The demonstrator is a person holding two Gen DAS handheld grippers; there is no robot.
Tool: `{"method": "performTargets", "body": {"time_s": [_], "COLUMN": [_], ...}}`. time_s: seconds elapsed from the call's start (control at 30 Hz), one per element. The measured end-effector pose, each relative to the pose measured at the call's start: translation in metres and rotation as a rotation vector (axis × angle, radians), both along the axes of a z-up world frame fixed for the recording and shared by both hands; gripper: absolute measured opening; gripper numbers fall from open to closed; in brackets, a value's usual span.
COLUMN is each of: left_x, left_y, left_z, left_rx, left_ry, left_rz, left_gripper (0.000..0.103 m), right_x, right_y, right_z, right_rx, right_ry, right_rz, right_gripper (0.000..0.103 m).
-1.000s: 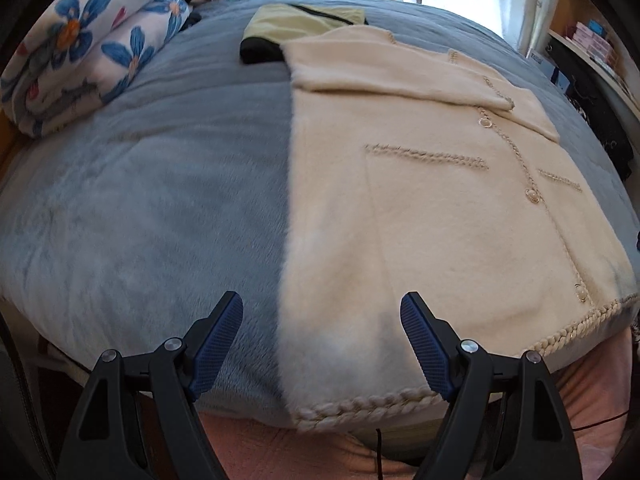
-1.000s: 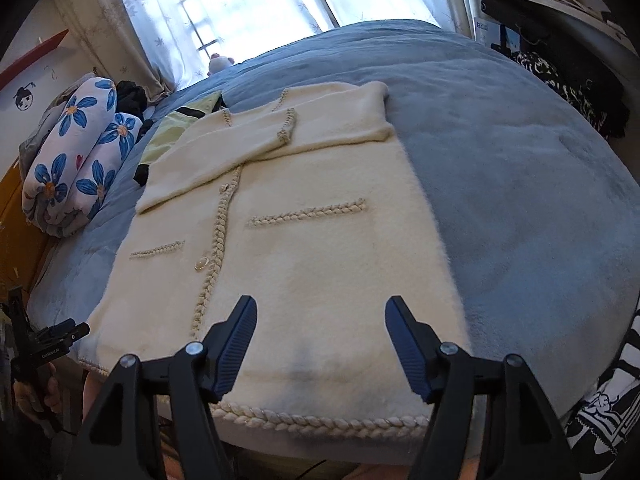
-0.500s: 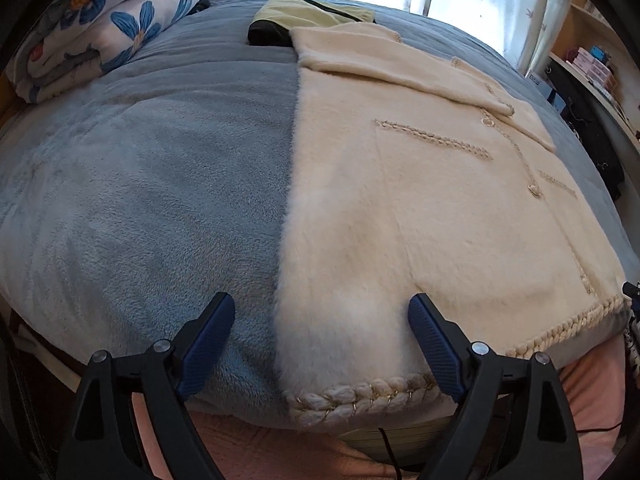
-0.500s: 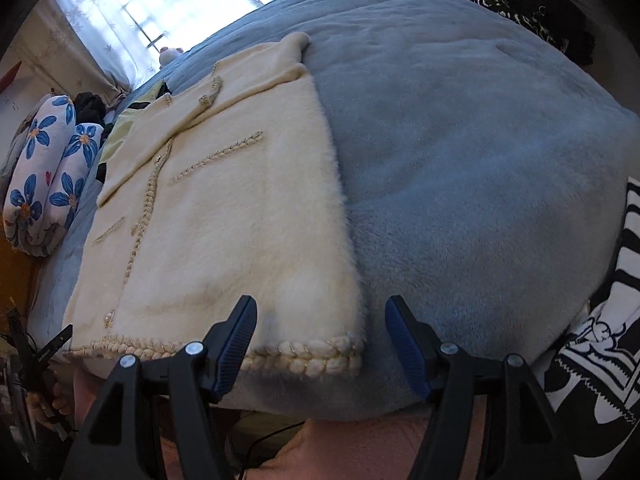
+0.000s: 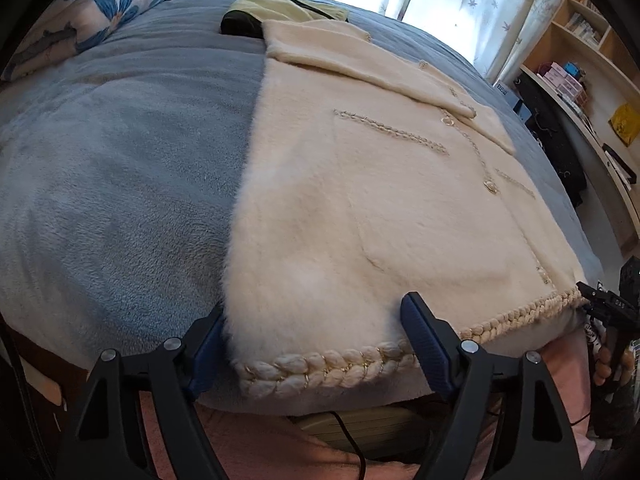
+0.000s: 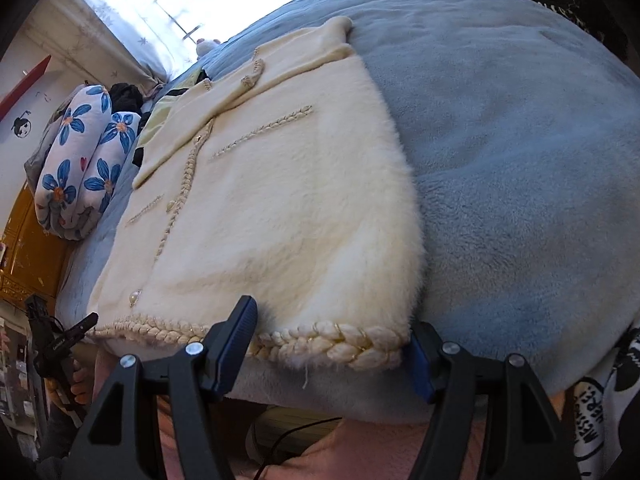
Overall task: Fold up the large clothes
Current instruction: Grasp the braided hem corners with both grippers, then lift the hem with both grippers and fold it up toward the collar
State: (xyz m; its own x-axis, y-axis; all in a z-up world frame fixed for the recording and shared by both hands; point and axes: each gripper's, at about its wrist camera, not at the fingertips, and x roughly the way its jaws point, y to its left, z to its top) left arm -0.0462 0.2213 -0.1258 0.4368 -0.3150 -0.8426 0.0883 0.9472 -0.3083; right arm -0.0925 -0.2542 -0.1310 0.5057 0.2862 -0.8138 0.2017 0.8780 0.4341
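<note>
both wide grippers, the left gripper [image 5: 312, 344] having just narrowed slightly and the right gripper [image 6: 332, 344], now straddle the cream coat [image 5: 380, 208]'s braided hem corners at lower frame, holding nothing, ready to pinch.

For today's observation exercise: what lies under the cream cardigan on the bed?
The cream cardigan lies flat on a blue fleece blanket. Its far end overlaps a yellow-green garment. What sits beneath the cardigan's middle stays hidden.

A cream fuzzy cardigan [image 5: 384, 208] lies flat and front-up on a grey-blue fleece blanket [image 5: 112, 184], sleeves folded across its chest, buttoned placket closed, braided hem [image 6: 320, 344] at the near bed edge.
</note>
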Motion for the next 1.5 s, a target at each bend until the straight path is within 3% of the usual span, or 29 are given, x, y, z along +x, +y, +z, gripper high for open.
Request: {"method": "performTargets", "body": {"time_s": [0.17, 0.23, 0.27, 0.33, 0.43, 0.6, 0.83, 1.2, 1.33, 1.5], "left_x": [0.008, 0.008, 0.008, 0.01, 0.014, 0.006, -0.01, -0.046, -0.033, 0.016], "left_y": [0.005, 0.001, -0.002, -0.002, 0.003, -0.004, -0.005, 0.013, 0.02, 0.028], "left_z": [-0.009, -0.006, -0.004, -0.003, -0.002, 0.024, 0.06, 0.104, 0.117, 0.137], "left_rx": [-0.064, -0.041, -0.039, -0.079, -0.146, -0.106, -0.111, -0.144, -0.172, -0.203], "left_ry": [0.023, 0.016, 0.014, 0.036, 0.084, 0.038, 0.025, 0.074, 0.065, 0.015], "left_rz": [0.039, 0.043, 0.039, 0.037, 0.071, 0.086, 0.108, 0.098, 0.114, 0.163], "left_gripper": [0.079, 0.062, 0.057, 0.019, 0.013, 0.009, 0.009, 0.009, 0.009, 0.008], "right_x": [0.002, 0.002, 0.003, 0.005, 0.005, 0.0, -0.017, -0.067, -0.058, -0.011], "right_y": [0.001, 0.003, 0.003, 0.001, 0.009, 0.013, 0.027, 0.028, 0.028, 0.013], "right_z": [-0.003, -0.002, -0.002, -0.003, 0.007, 0.04, 0.082, 0.113, 0.12, 0.136], "right_rx": [0.005, -0.008, 0.005, 0.029, -0.029, -0.091, -0.149, -0.119, -0.1, -0.066], "right_ry": [-0.01, -0.015, -0.014, -0.017, -0.031, -0.076, -0.124, -0.108, -0.124, -0.16], "right_rz": [-0.013, -0.011, -0.006, -0.012, -0.003, -0.018, 0.005, 0.02, 0.008, -0.04], "right_gripper": [0.066, 0.053, 0.037, 0.032, 0.028, 0.025, 0.024, 0.024, 0.024, 0.024]}}
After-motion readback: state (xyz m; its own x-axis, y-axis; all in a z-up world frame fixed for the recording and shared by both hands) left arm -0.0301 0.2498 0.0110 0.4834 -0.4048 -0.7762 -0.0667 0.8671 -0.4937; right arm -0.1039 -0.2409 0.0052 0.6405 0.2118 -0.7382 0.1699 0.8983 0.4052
